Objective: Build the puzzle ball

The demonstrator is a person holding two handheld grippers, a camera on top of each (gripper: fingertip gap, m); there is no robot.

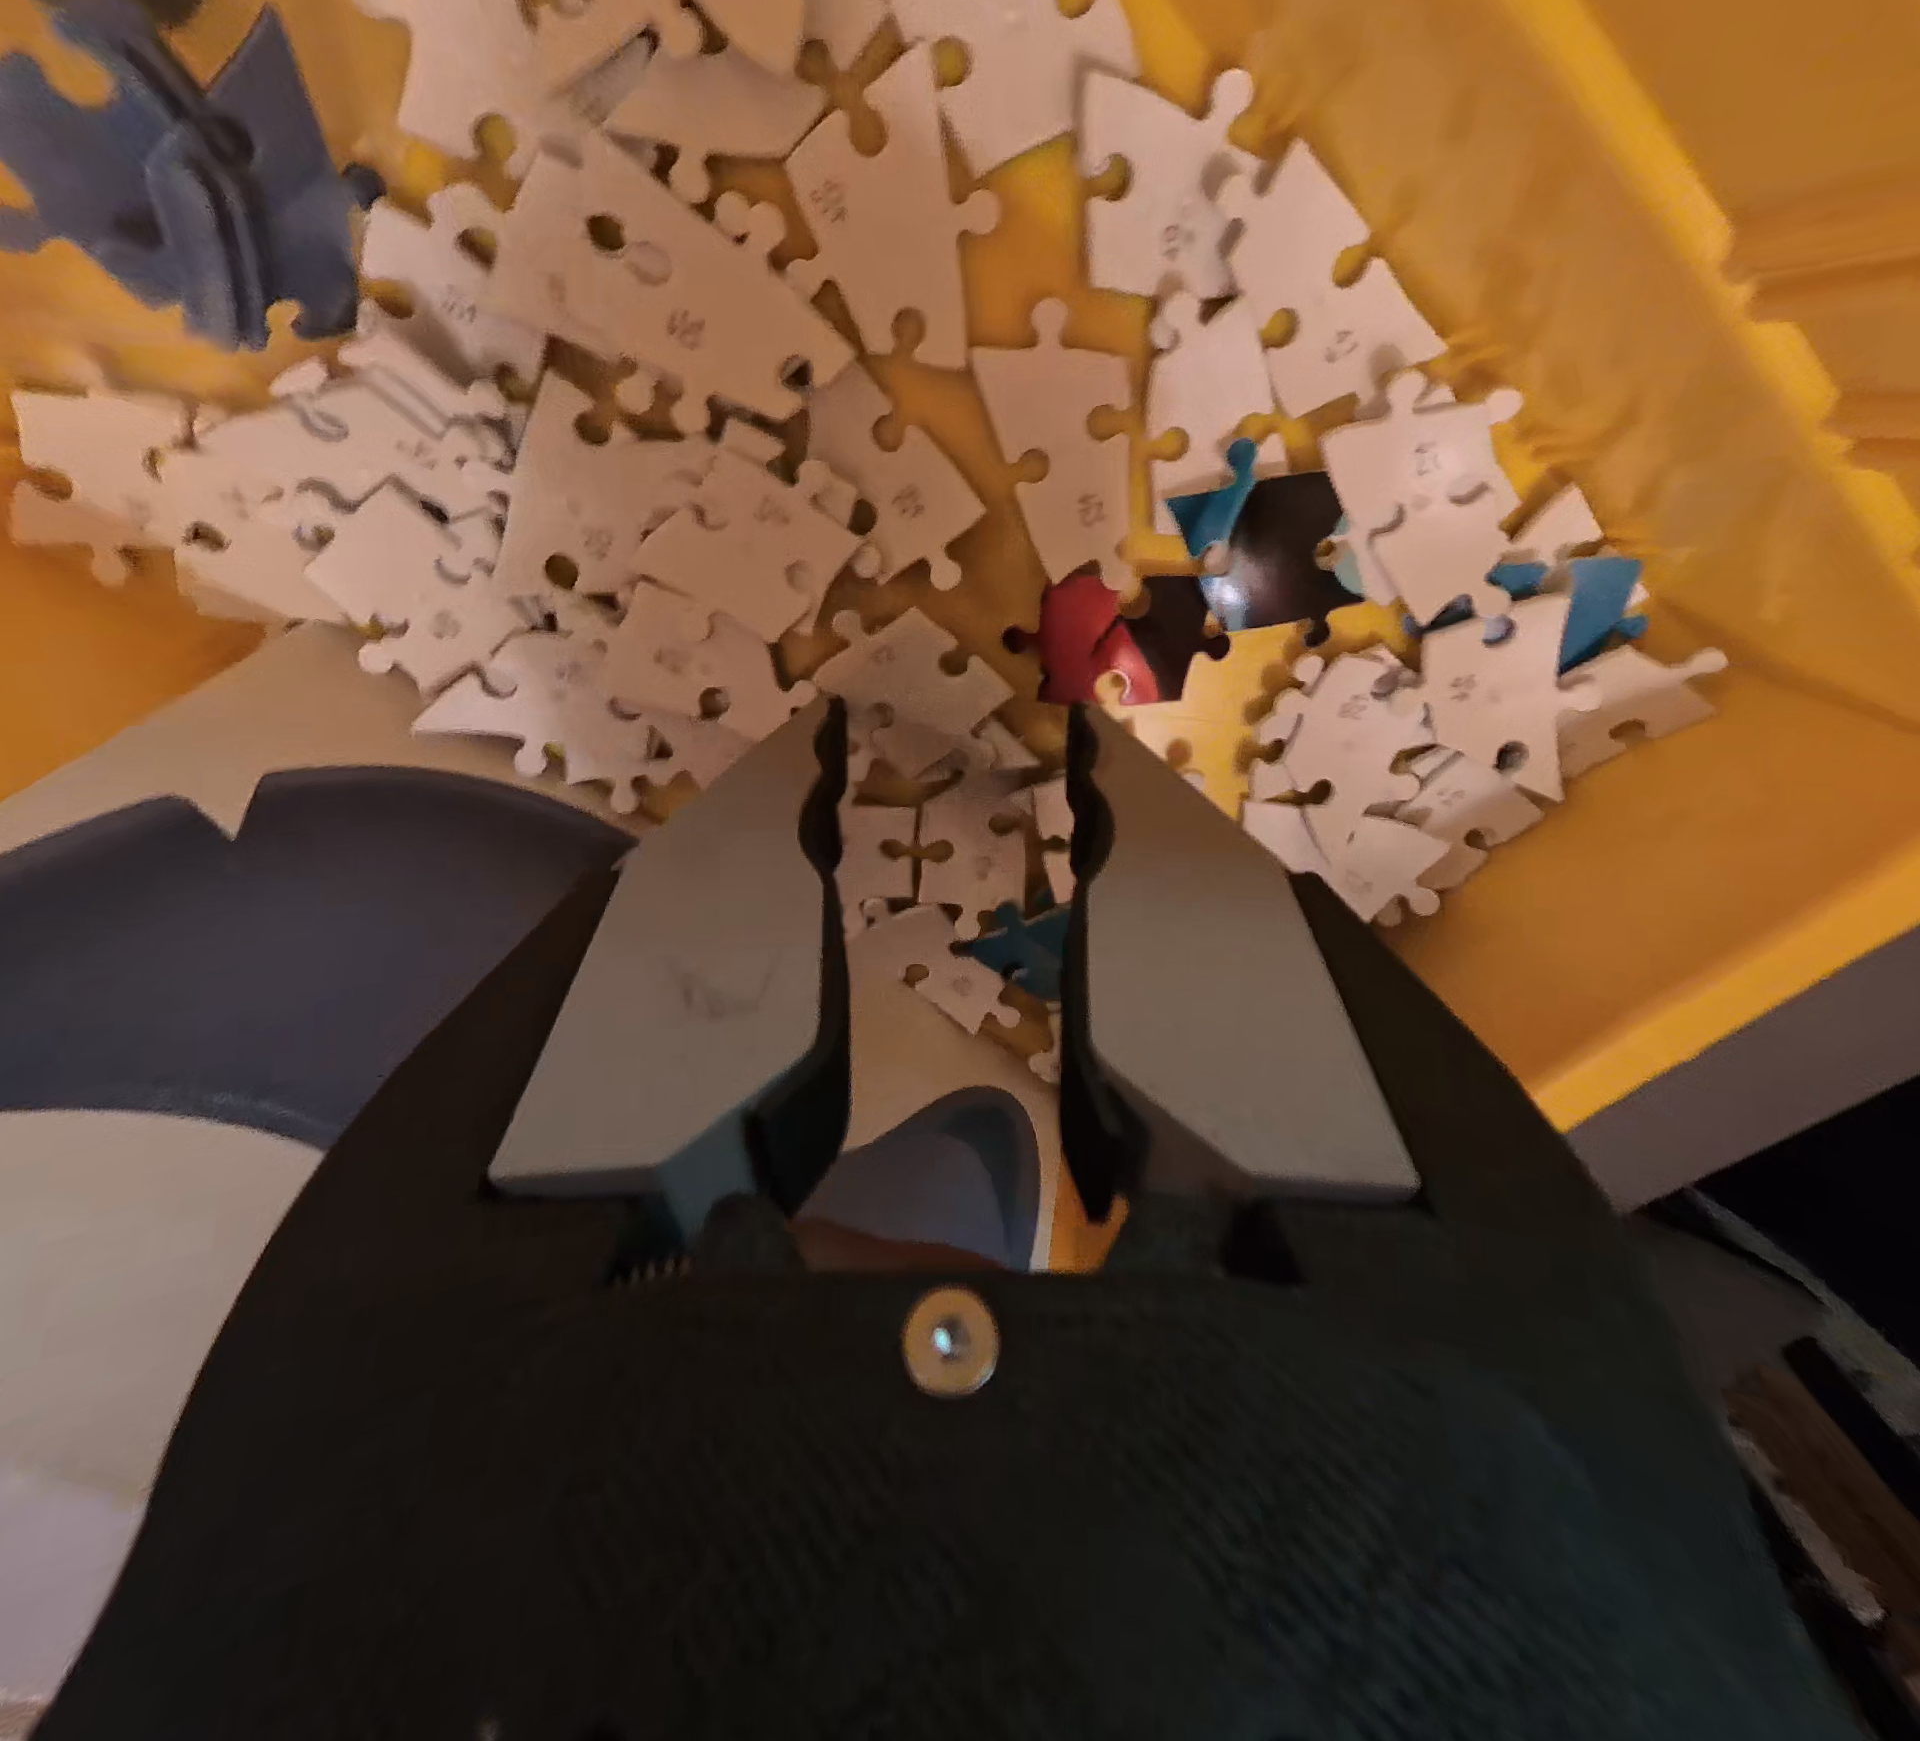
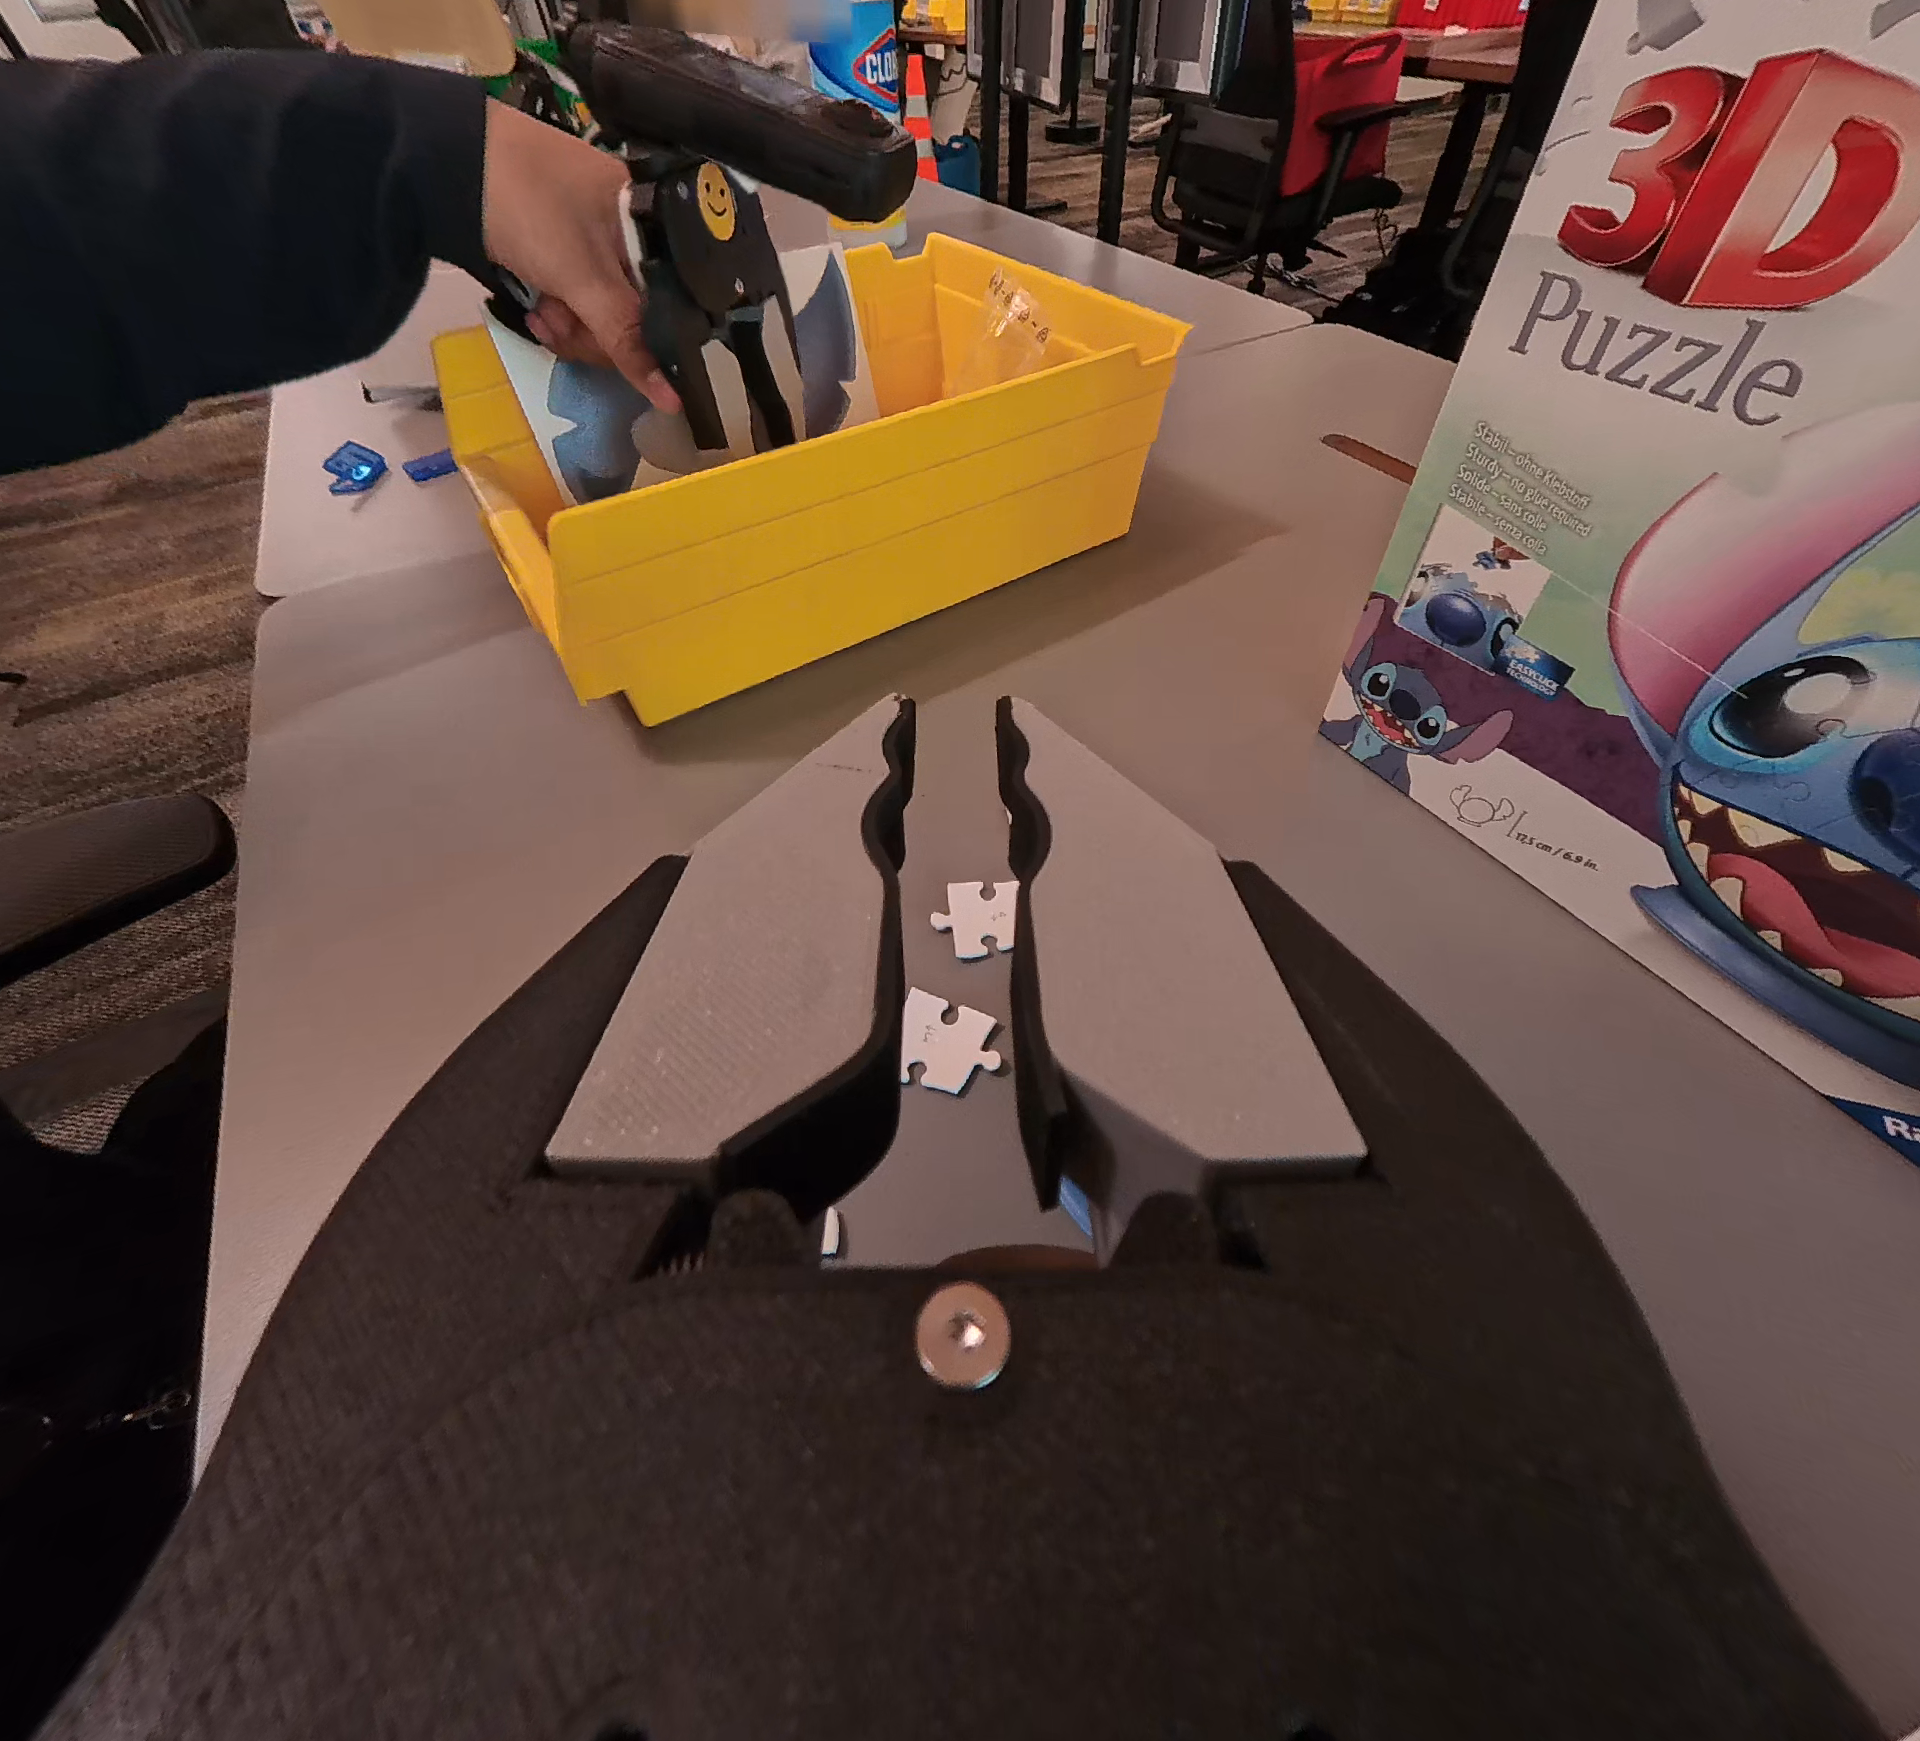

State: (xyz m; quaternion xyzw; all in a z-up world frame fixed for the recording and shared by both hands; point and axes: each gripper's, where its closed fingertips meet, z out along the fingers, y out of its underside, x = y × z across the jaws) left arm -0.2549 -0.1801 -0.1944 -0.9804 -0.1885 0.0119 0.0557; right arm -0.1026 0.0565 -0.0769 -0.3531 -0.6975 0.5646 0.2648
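- L tongs (image 1: 951,725) down inside yellow bin (image 1: 1558,257), tips spread, nothing between them, just over the heap of pieces (image 1: 665,289).
- Most pieces lie white side up, piled on one another; a red one (image 1: 1086,637) and a few blue ones (image 1: 1210,502) show colour, just ahead of the tips.
- Printed sheet (image 1: 312,943) w/ blue shapes sits in the bin's near-left corner, partly under the pile.
- R wrist view: hand (image 2: 566,257) holds the L tongs (image 2: 743,434) tilted into the bin (image 2: 831,559); sheet (image 2: 603,434) stands against the bin wall behind them.
- R tongs (image 2: 956,704) hover over grey counter (image 2: 416,860), tips a bit apart, empty.
- Two white pieces (image 2: 977,917) lie on the counter between the R fingers, near each other, not joined.
- Puzzle box (image 2: 1662,496) stands upright at right, apart from the bin.
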